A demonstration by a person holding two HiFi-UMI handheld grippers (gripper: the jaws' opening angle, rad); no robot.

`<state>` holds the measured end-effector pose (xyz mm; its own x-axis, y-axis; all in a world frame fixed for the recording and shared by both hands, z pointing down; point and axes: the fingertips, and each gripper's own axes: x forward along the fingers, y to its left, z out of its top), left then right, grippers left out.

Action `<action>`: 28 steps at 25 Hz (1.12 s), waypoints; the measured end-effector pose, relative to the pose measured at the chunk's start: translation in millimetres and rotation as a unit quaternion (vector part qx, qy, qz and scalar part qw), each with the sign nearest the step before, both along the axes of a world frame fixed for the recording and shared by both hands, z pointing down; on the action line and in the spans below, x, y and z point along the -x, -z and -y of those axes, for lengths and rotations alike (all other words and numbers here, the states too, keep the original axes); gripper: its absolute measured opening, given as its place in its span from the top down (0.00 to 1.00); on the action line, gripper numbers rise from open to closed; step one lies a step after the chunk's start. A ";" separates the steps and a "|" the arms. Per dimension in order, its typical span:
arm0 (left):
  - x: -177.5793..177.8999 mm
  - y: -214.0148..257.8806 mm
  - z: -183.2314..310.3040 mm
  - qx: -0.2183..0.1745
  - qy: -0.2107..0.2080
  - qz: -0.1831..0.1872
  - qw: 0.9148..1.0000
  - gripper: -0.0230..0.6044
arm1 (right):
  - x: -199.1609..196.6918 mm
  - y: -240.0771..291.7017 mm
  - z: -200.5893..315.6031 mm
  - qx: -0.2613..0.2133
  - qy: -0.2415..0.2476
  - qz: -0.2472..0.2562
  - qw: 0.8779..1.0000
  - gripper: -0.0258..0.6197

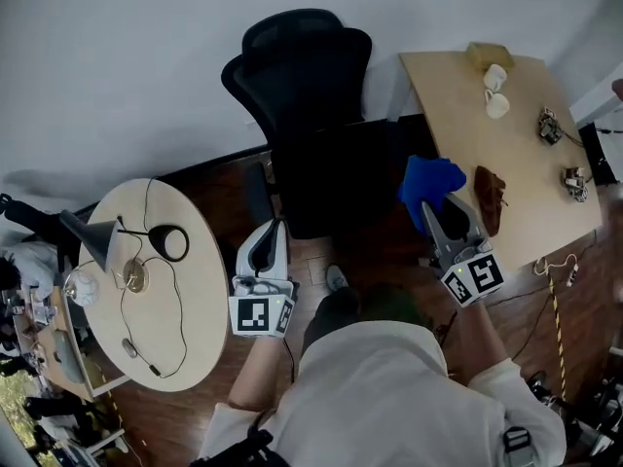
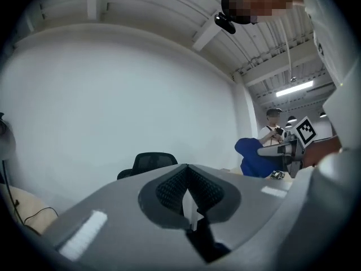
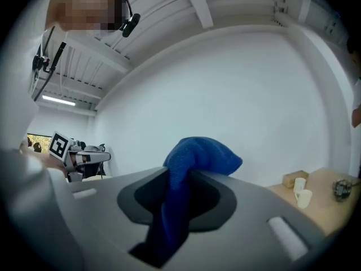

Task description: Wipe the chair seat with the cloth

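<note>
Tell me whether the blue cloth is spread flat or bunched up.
Bunched up: the cloth is a crumpled lump pinched in the right gripper, bulging above its jaws.

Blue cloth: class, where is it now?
In the head view the blue fabric cloth is pinched in the right claw, right of the black office chair and beside the light wooden table.

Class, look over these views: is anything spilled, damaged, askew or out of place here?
Nothing stands out. The chair stands upright, two cups sit on the wooden table, and the blue cloth is clamped in the right gripper.
</note>
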<state>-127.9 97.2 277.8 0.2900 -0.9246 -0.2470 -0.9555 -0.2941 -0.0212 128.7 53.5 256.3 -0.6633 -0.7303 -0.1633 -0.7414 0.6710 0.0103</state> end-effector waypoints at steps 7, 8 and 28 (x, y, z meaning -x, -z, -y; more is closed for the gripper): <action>36.3 -63.5 158.5 0.085 0.017 -0.019 0.996 0.88 | 70.3 -106.3 188.7 0.139 0.047 -0.032 0.989 0.82; 40.4 -80.3 179.9 0.089 0.020 -0.019 0.996 0.88 | 84.6 -139.5 219.6 0.160 0.057 -0.035 0.985 0.82; 97.8 -410.7 241.8 0.192 0.083 -0.102 0.973 0.85 | 401.4 -808.5 457.4 0.446 0.157 -0.247 0.846 0.82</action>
